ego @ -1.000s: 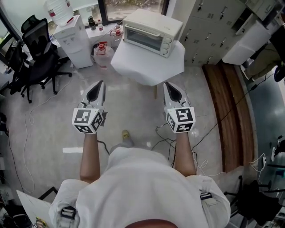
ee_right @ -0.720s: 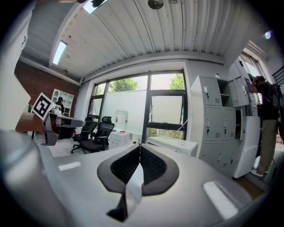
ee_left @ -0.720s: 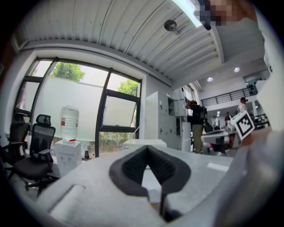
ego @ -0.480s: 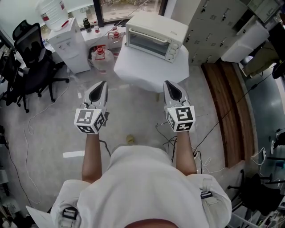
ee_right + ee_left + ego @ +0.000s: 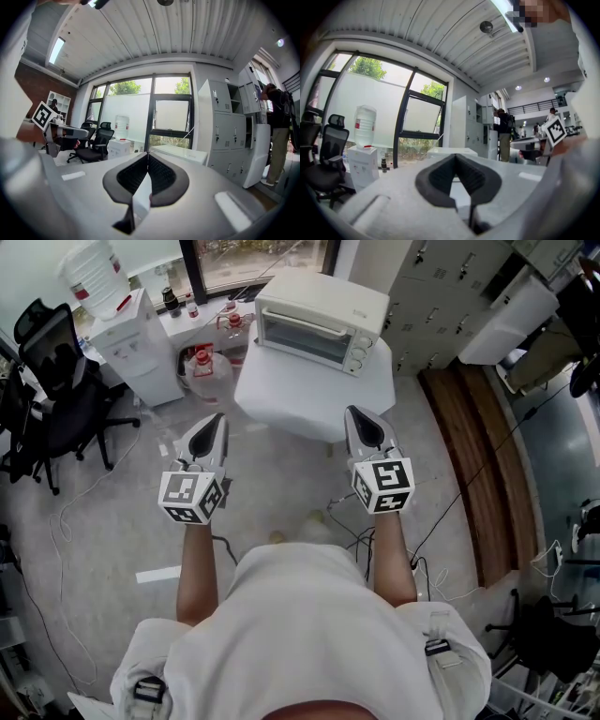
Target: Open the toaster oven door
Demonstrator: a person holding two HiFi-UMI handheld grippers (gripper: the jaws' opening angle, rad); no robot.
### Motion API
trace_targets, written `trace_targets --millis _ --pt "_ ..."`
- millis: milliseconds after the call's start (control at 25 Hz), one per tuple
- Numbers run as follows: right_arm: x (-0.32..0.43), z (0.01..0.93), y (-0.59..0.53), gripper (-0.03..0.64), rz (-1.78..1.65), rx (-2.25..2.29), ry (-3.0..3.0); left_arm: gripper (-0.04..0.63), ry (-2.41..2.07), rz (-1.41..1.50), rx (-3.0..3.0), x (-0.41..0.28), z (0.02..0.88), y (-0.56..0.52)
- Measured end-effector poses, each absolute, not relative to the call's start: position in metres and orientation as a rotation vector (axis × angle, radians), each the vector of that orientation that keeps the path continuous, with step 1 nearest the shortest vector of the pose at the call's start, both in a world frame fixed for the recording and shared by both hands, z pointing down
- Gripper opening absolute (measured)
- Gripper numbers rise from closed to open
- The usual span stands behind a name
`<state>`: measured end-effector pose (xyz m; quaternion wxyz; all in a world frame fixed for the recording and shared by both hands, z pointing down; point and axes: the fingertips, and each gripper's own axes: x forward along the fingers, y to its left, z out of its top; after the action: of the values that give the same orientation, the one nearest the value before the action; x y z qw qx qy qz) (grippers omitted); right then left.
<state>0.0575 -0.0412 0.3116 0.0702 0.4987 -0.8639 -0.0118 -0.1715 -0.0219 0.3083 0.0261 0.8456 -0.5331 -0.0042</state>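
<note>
A cream toaster oven [image 5: 322,320] stands on a white table [image 5: 314,390] ahead of me, its glass door closed. My left gripper [image 5: 214,423] hovers short of the table's near left corner, jaws shut and empty. Level with it, my right gripper [image 5: 359,420] hangs by the table's near right edge, also shut on nothing. In the left gripper view the toaster oven [image 5: 451,152] shows low behind the closed left gripper [image 5: 455,158]. In the right gripper view the toaster oven [image 5: 180,153] lies just right of the closed right gripper [image 5: 148,156].
A water dispenser [image 5: 131,334] and water jugs [image 5: 202,371] stand left of the table. An office chair [image 5: 56,381] is further left. Grey lockers [image 5: 450,287] line the back right. Cables [image 5: 342,517] trail on the floor by a wooden strip [image 5: 478,456].
The table and toaster oven have drifted slightly in the head view as the person shifts. Both grippers keep their pose and stay shut.
</note>
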Motion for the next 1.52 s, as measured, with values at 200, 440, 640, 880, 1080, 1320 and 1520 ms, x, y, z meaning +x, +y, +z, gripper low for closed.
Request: trace_targets --millis 200,440,640,880,1080,1320,1520 --pt "0.060 0.320 -0.074 0.003 -0.093 1.476 -2.577 -0.002 -1.631 0.015 2.622 -0.163 0.313 -0.059" --pt "0.074 0.332 -0.136 0.003 -0.077 1.455 -2.570 -0.002 -1.599 0.119 2.655 -0.140 0.324 -0.120" --pt "0.092 0.342 -0.195 0.003 -0.052 1.428 -2.579 -0.002 -1.592 0.161 2.650 -0.118 0.328 -0.179" --pt "0.105 0.350 -0.249 0.003 -0.034 1.366 -2.602 -0.002 -1.590 0.206 2.640 -0.093 0.334 -0.230" --pt "0.109 0.360 -0.278 0.003 -0.004 1.340 -2.610 -0.002 -1.572 0.267 2.645 -0.080 0.340 -0.256" --pt "0.114 0.369 -0.303 0.003 0.030 1.330 -2.597 -0.002 -1.552 0.293 2.651 -0.073 0.343 -0.288" --pt "0.107 0.375 -0.329 0.005 0.046 1.356 -2.561 -0.002 -1.482 0.308 2.681 -0.078 0.354 -0.322"
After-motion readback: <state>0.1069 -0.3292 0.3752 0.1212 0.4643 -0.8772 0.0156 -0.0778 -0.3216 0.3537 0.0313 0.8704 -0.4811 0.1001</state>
